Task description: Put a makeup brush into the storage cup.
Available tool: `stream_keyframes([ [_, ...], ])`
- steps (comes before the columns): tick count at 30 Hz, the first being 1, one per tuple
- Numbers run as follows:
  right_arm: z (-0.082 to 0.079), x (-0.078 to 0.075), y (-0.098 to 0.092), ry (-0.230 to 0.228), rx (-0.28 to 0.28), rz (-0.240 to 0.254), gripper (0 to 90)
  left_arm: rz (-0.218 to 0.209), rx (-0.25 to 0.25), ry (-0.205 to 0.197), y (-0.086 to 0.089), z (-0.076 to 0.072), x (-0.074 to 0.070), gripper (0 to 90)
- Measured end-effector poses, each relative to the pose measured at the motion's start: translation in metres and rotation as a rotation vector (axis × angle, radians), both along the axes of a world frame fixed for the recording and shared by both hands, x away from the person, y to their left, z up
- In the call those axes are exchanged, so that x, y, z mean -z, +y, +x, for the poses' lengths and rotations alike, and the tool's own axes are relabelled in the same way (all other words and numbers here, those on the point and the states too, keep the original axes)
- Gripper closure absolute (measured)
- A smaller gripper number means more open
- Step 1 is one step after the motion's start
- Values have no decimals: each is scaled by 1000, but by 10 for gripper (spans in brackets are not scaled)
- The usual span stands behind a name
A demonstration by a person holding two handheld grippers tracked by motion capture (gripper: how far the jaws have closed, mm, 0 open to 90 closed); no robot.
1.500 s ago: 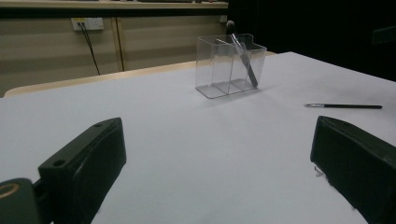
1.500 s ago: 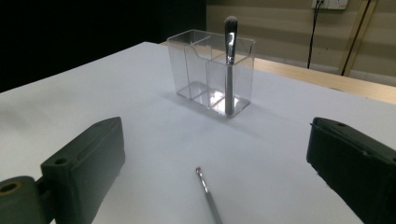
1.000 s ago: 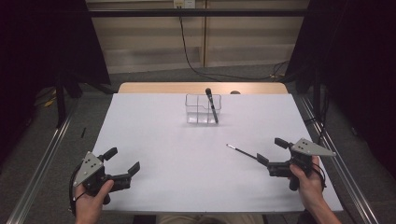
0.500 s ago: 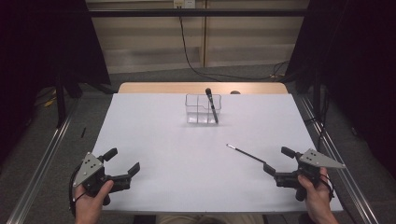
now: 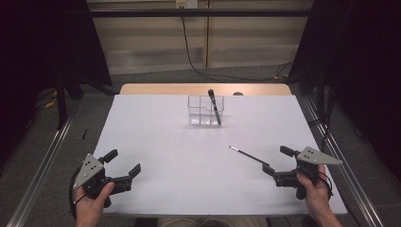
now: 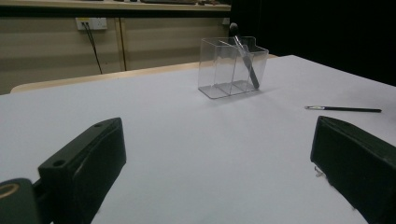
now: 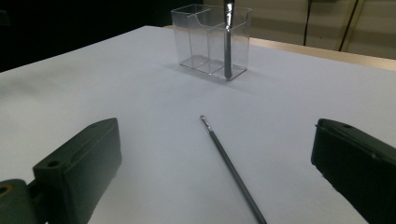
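Note:
A clear plastic organiser box (image 5: 204,110) (image 6: 232,66) (image 7: 210,41) stands at the far middle of the white table, with a dark brush (image 5: 214,106) (image 6: 244,58) (image 7: 228,39) leaning in its right compartment. A thin dark brush (image 5: 248,155) (image 6: 343,109) (image 7: 231,168) lies flat on the table at the right. My right gripper (image 5: 276,163) (image 7: 215,186) is open just behind the thin brush's near end, jaws on either side of its line. My left gripper (image 5: 122,163) (image 6: 219,182) is open over bare table at the front left.
The white table top (image 5: 179,156) has a wooden strip along its far edge (image 5: 203,89). Metal rails (image 5: 45,161) run along both sides of the table. A cable (image 5: 191,52) hangs down the back wall.
My right gripper has drawn back toward the front edge of the table, away from the thin brush, which stays put. The left gripper has barely moved.

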State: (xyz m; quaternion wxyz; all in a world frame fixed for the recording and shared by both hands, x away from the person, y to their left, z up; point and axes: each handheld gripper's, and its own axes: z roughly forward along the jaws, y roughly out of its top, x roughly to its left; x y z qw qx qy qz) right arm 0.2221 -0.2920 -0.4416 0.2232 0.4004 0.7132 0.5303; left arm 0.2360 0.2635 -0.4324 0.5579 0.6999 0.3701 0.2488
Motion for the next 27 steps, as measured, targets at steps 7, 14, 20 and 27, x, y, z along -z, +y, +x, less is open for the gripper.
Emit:
stream_keyframes([
  [7,10,-7,3,-1,-26,2,13,14,7,2,0,0,0,34],
  [14,30,-14,14,-6,-69,-16,24,13,7,6,1,1,1,34],
  [20,46,-18,27,-14,-88,-37,26,17,11,7,1,1,1,34],
  [27,65,-19,39,40,-116,-72,50,19,13,1,2,1,0,34],
])
